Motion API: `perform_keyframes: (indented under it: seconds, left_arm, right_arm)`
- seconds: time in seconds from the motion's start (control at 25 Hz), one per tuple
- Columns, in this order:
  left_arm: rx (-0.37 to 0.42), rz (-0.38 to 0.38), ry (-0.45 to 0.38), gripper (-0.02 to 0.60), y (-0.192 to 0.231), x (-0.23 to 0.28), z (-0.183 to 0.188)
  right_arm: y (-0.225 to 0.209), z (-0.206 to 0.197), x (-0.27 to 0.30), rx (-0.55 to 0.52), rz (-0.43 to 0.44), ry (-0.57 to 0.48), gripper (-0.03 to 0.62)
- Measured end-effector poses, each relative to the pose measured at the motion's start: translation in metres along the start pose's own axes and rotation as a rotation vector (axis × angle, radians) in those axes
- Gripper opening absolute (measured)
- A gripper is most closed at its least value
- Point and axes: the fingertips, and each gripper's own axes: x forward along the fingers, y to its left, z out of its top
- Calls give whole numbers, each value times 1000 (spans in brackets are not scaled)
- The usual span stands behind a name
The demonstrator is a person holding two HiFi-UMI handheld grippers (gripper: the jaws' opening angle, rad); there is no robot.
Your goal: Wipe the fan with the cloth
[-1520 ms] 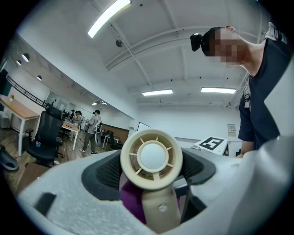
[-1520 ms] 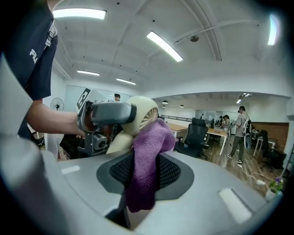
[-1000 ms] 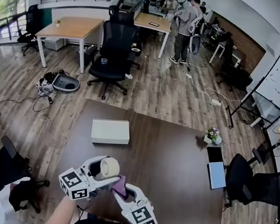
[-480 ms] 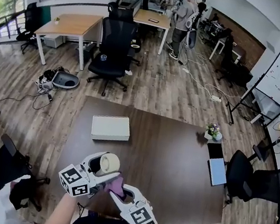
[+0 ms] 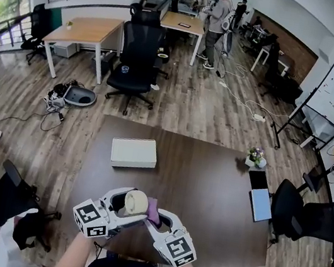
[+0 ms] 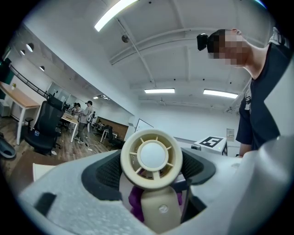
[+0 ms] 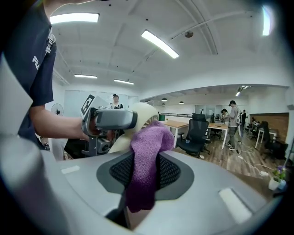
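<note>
A small cream fan point(image 5: 135, 202) is held just above the near edge of the brown table point(image 5: 208, 188), with my left gripper point(image 5: 129, 206) shut on its stem. In the left gripper view the fan's round grille point(image 6: 151, 156) faces the camera between the dark pads point(image 6: 103, 173). My right gripper point(image 5: 154, 218) is shut on a purple cloth point(image 5: 153, 211). The cloth lies against the fan's right side. In the right gripper view the cloth point(image 7: 147, 160) bulges out between the pads, with the fan point(image 7: 143, 112) right behind it.
A white flat box point(image 5: 133, 153) lies on the table's far left part. A small plant pot point(image 5: 254, 159) and a tablet point(image 5: 259, 207) sit at the right edge. Black office chairs point(image 5: 311, 222) stand around. People point(image 5: 218, 17) stand far back.
The right gripper has carried the cloth from under the fan up and to the right, onto the fan's right side. The fan has barely shifted.
</note>
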Motion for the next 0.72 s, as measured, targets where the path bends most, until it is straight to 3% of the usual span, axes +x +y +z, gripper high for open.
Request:
perform_keyframes:
  seconds: [0.36, 0.72]
  left_arm:
    - [25, -69, 57, 377, -17, 0, -13]
    - [10, -47, 55, 377, -12, -5, -19]
  right_arm:
    - [-26, 26, -6, -37, -51, -39, 115]
    - [-22, 34, -9, -50, -46, -55, 115]
